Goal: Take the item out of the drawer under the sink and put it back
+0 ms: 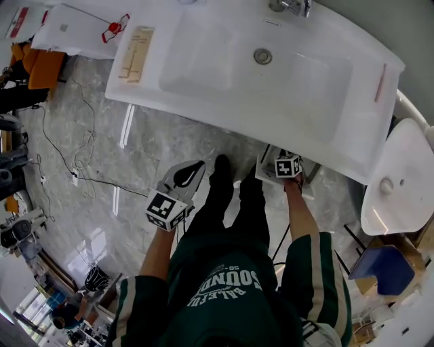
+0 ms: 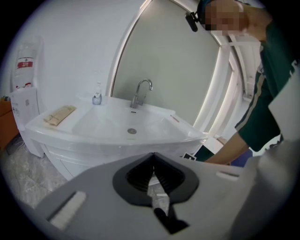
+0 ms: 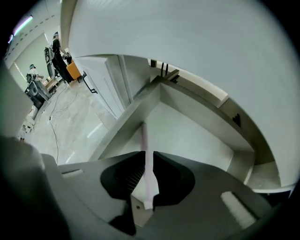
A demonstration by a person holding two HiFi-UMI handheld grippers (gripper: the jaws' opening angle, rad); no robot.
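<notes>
In the head view, a person in a green top and black trousers stands at a white sink with a tap at its far edge. A wooden tray lies on the sink's left side and a thin pink bar on its right rim. The left gripper hangs over the marble floor, near the sink's front and left of the person's legs. The right gripper reaches down just under the sink's near edge, above the open white drawer. A white toilet stands to the right, and a cable trails over the floor on the left.

In the left gripper view, the left gripper has its jaws together at the tips, with a narrow sliver of floor showing behind them. Beyond stands the sink with its tap, the wooden tray and a small bottle on the far left rim. At the right, the person's forearm reaches under the sink.

In the right gripper view, the right gripper is clamped on a pale pink stick. The stick's wider end sits between the jaws, and its slim end points away into the open drawer, toward the drawer's left wall. Whether the tip touches the drawer cannot be told. The sink's underside fills the top of the view, and the floor stretches off to the left.
</notes>
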